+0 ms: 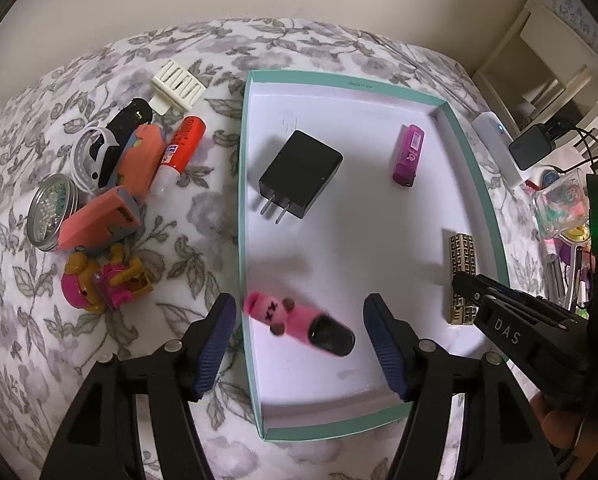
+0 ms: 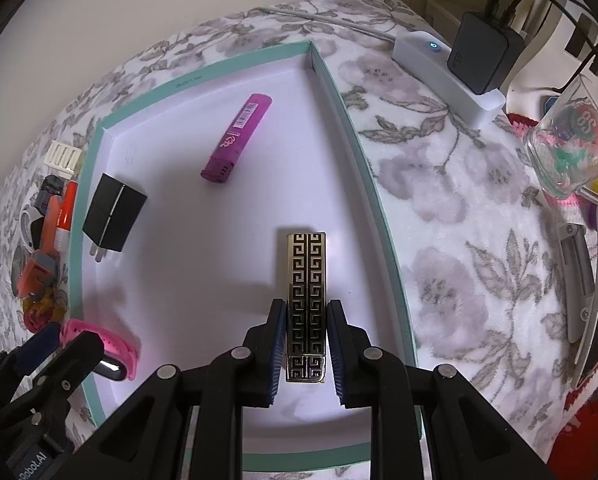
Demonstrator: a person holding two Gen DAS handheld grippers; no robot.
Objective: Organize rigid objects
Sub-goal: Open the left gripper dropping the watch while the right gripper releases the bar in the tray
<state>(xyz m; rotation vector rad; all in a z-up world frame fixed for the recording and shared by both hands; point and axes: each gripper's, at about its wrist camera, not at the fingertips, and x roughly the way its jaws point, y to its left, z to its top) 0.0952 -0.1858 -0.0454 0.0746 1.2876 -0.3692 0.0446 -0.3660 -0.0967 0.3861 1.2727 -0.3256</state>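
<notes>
Left tongs (image 1: 299, 344) spread, nothing pinched; pink toy (image 1: 295, 320) lies between the pads, untouched, low in the teal-rimmed box (image 1: 475, 168). Right tongs (image 2: 307, 348), marked "DAS", pinch an upright gold-and-black patterned case (image 2: 306, 300) at lower centre of the box. Black charger (image 1: 301, 174) mid-box, purple lighter (image 2: 237, 138) with barcode label upper centre. Red glue stick (image 1: 181, 148) among clutter at left, on the floral cloth (image 1: 179, 256).

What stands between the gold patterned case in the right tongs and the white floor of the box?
Nothing visible. The right tongs grip the gold patterned case over a bare patch of the box; the purple lighter and black charger lie well aside.
</notes>
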